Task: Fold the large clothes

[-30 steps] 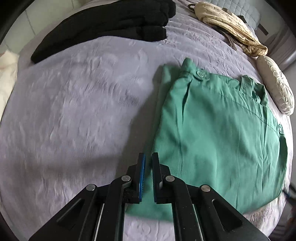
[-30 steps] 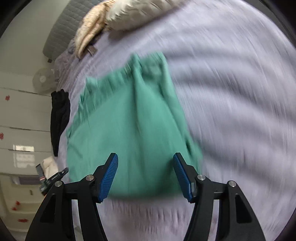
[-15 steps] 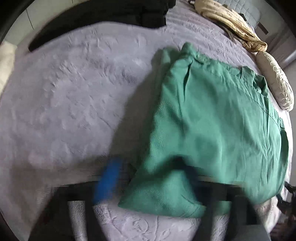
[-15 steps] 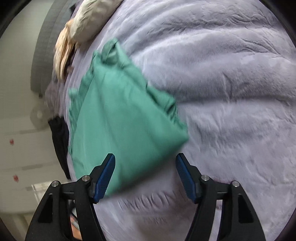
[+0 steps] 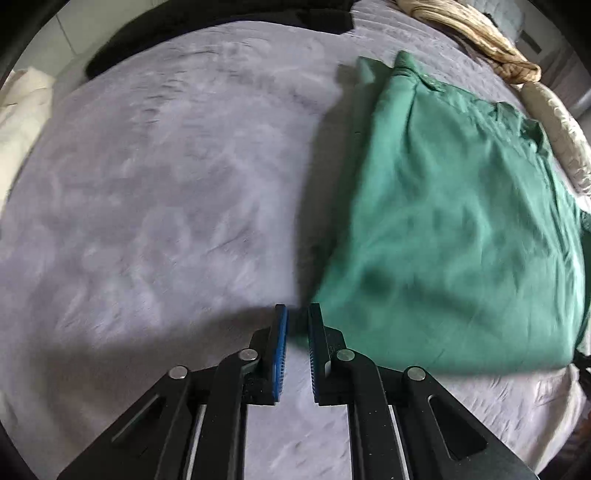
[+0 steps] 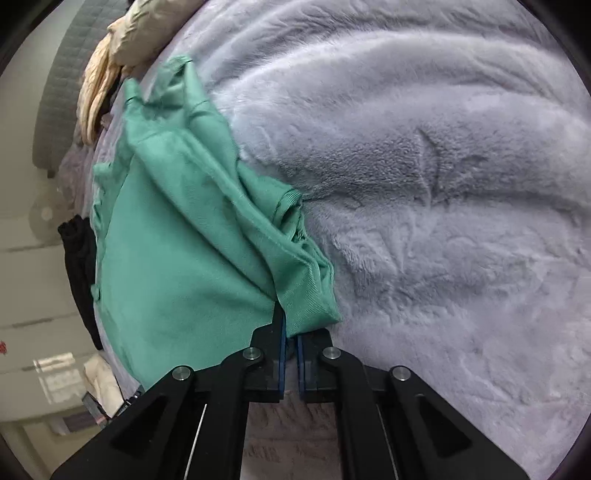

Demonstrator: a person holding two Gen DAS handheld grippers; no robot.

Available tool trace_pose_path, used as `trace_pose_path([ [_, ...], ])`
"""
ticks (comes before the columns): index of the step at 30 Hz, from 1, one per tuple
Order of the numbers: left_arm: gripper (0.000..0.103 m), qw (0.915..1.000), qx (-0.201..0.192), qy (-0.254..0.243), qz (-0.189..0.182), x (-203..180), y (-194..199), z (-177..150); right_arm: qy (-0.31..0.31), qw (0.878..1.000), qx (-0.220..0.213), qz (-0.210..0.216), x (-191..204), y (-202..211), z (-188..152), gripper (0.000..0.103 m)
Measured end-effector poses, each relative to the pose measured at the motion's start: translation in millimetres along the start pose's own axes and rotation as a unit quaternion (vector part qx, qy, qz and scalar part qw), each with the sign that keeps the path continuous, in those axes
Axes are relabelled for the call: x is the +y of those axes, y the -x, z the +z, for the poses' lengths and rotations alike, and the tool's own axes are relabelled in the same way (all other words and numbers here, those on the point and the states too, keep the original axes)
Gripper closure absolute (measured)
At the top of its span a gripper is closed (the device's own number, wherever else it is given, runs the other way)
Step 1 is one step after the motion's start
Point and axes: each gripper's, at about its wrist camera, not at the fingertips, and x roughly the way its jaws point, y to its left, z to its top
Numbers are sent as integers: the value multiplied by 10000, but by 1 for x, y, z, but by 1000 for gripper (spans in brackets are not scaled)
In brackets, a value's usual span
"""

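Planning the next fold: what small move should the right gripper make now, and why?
Probably lift slightly: the right gripper is clamped on the near corner of the green garment, which lies bunched on the lilac blanket.

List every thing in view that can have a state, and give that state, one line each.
Green garment: folded on the bed, near corner pinched.
Right gripper: jaws have just closed on the green garment's corner.
Left gripper: almost shut on nothing, beside the garment's edge.
Black garment: lying at the bed's far edge.
Lavender blanket: spread over the bed, rumpled.
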Motion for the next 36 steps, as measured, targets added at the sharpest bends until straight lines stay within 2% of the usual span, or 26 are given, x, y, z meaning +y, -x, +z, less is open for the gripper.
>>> trace_pose_path([
  [2,90,9996,125,42,267,6,8,-7,132,9999,52,-61,4,7,-3,93],
  [7,90,9990,154,270,334,9,44,-34,383,9992,127,-76,13,26,-22,93],
  [12,89,9987,52,257,448,-10,68,-54,697,9971,314,72,38,27,-40,93],
  [13,83,9988,65,252,425,-14,69,-55,722,9966,372,100,42,24,-42,89],
  [14,38,9988,64,249,406,-19,68,-53,742,9961,459,109,43,22,-48,76],
  [15,0,9988,24,260,422,-24,69,-52,742,9959,500,100,48,20,-51,67],
  [16,2,9980,-160,275,549,-31,73,-50,753,9957,536,93,53,17,-55,53],
  [17,1,9974,-308,240,601,-39,78,-47,784,9954,540,102,52,18,-60,50],
  [21,1,9993,-153,-28,329,-47,82,-46,1019,9935,505,83,79,10,-75,50],
  [24,1,9993,-77,-251,264,-54,80,-42,953,9943,481,59,90,4,-87,48],
  [26,1,9993,16,-323,196,-53,81,-38,888,9951,436,45,95,2,-99,35],
  [28,1,9990,69,-421,135,-51,86,-33,851,9955,404,103,105,-3,-112,29],
  [31,1,9984,90,-542,103,-44,90,-25,852,9955,409,91,118,-13,-130,28],
  [34,1,9974,129,-689,146,-35,95,-18,826,9957,401,101,130,-24,-148,17],
  [36,1,9969,156,-759,110,-31,96,-15,873,9955,342,129,141,-31,-159,17],
])
